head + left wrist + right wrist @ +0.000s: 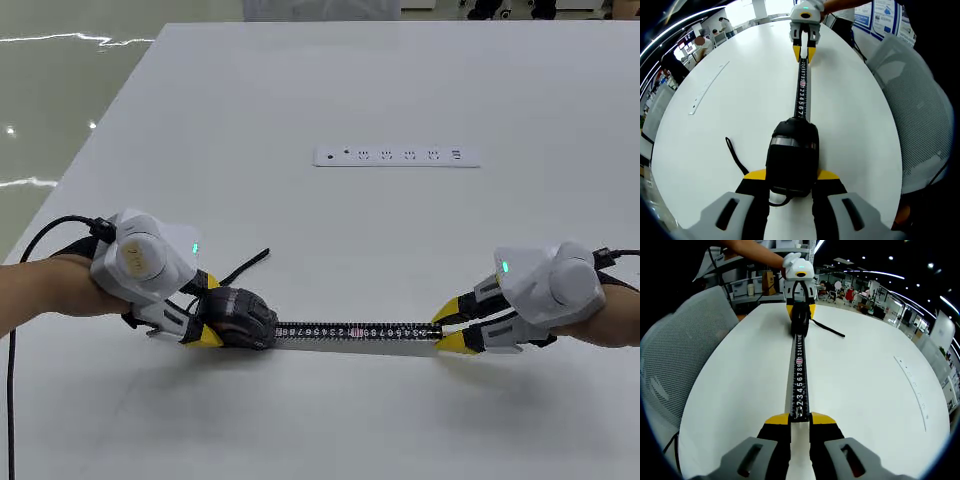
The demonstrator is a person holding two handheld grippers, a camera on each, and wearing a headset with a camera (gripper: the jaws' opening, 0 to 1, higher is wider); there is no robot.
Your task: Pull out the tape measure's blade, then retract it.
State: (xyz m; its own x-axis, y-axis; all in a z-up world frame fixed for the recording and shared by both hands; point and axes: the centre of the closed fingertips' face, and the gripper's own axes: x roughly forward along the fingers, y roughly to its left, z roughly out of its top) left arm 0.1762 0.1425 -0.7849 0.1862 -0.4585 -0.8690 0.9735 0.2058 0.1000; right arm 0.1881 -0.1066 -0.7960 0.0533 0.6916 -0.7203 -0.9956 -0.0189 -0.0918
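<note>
The black tape measure case (238, 317) sits near the table's front edge, and my left gripper (208, 309) is shut on it. In the left gripper view the case (792, 157) lies between the yellow-tipped fingers (756, 174). Its black blade (355, 331) with white numbers is drawn out to the right, lying just above the table. My right gripper (452, 326) is shut on the blade's end. In the right gripper view the blade (799, 380) runs from my right gripper (799, 416) straight to the case (800, 314). The case's black wrist strap (247, 267) trails on the table.
A white power strip (397, 156) lies flat in the middle of the white table (400, 90). A grey mesh chair (922, 115) stands by the table's edge. The left gripper's black cable (40, 240) hangs off the left side.
</note>
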